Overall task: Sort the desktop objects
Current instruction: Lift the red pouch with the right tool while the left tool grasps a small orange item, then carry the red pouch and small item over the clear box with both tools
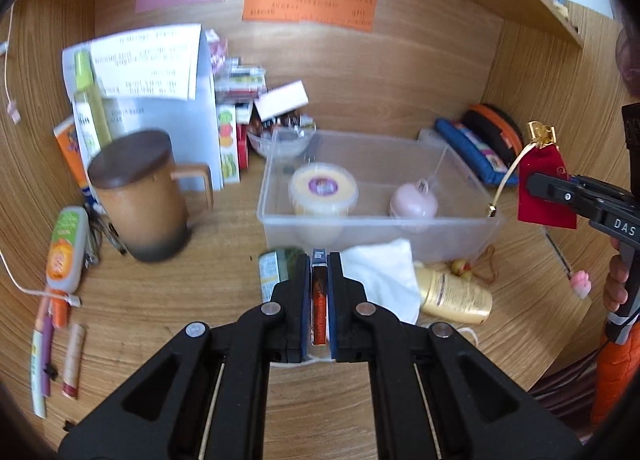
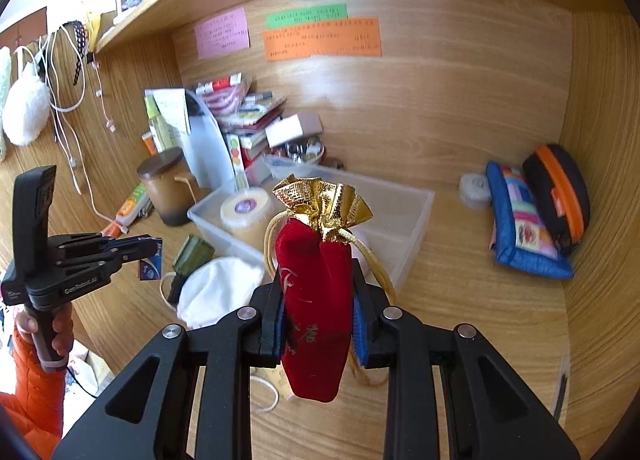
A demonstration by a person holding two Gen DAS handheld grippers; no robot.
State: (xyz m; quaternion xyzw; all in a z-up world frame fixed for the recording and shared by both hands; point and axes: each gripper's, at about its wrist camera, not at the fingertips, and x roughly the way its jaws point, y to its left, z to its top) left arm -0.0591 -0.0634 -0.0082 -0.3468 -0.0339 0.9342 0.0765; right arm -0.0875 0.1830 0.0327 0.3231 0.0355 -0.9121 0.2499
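The left hand-held gripper [image 1: 319,272] is clenching a slim orange packet [image 1: 319,306] – the right hand-held gripper [image 2: 318,292] is grasping a red pouch [image 2: 316,300] near the clear bin [image 1: 460,164] on the counter [image 1: 180,300].

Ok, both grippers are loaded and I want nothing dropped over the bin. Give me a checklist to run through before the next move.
1. Left gripper clamped on the small flat packet: ok, pads tight on both sides.
2. Right gripper clamped on the red velvet pouch: ok.
3. Pouch's gold drawstring clear of other things: ok, it hangs free.
4. Clear plastic bin has free floor: ok, only the yellow lidded tub and a pink round item sit inside.
5. Both loads lifted off the desk: ok.
6. What the packet is: cannot tell, its print is unreadable.
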